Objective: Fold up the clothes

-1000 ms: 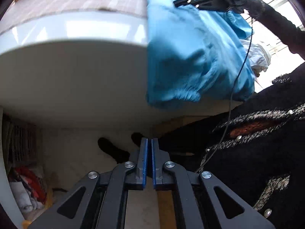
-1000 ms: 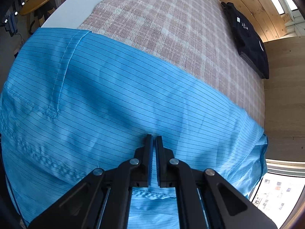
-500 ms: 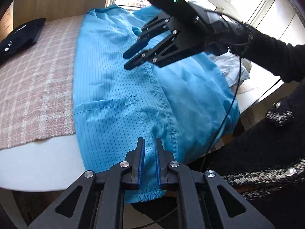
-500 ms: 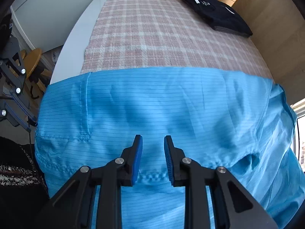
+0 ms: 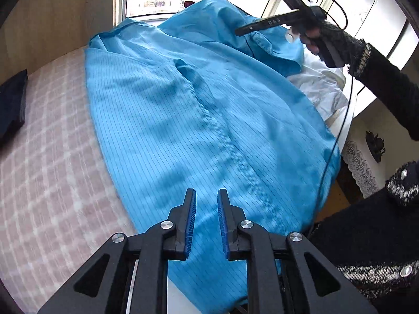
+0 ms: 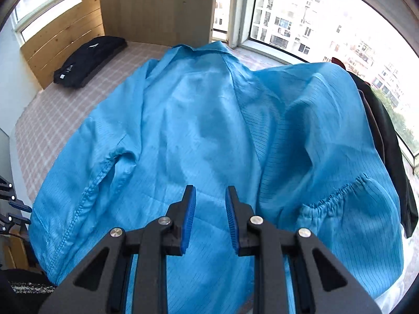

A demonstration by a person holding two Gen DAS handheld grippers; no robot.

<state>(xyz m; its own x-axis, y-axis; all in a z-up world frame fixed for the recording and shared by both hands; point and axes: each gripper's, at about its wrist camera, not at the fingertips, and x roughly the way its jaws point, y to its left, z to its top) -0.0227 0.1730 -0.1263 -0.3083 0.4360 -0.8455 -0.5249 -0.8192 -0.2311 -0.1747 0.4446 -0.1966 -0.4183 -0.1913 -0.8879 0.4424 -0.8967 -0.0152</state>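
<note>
A bright blue pinstriped garment (image 5: 183,120) lies spread over the checked cloth on the table, its hem hanging off the near edge. In the right wrist view the same blue garment (image 6: 204,120) shows its collar at the far end and an elastic cuff (image 6: 337,198) on the right. My left gripper (image 5: 207,201) hovers open above the hem, nothing between its blue pads. My right gripper (image 6: 210,196) is open too, above the garment's middle. In the left wrist view the right gripper (image 5: 264,23) is held by a person's hand over the far sleeve.
A folded black garment (image 6: 89,60) lies at the far corner of the pink checked tablecloth (image 5: 47,172). White fabric (image 5: 322,89) sits under the blue garment at the right. Dark clothes (image 6: 387,141) hang at the right edge. A person in a black sleeve (image 5: 382,78) stands close.
Both grippers went from shut to open and rose. The left one came up from below the table edge to above the hem; the right one swung toward the collar and sleeve.
</note>
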